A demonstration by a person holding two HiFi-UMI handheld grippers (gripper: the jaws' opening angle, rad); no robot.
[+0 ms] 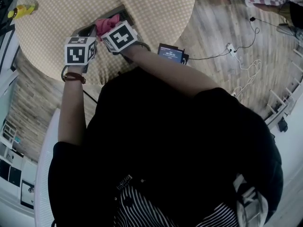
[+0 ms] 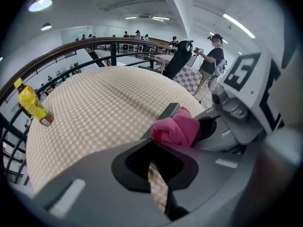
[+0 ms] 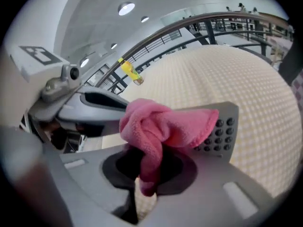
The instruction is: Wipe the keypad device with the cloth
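The grey keypad device lies on the round checked table, its dark keys showing in the right gripper view. A pink cloth is bunched on top of it, and my right gripper is shut on that cloth. From the left gripper view I see the device's edge run out from my left gripper, which is shut on its near corner, with the cloth just beyond. In the head view both grippers sit side by side at the table's near edge, the cloth between them.
A yellow bottle stands at the table's far left rim. A small dark device with a lit screen sits beside the table, with cables and a socket strip on the wooden floor. A railing curves behind the table; people stand far off.
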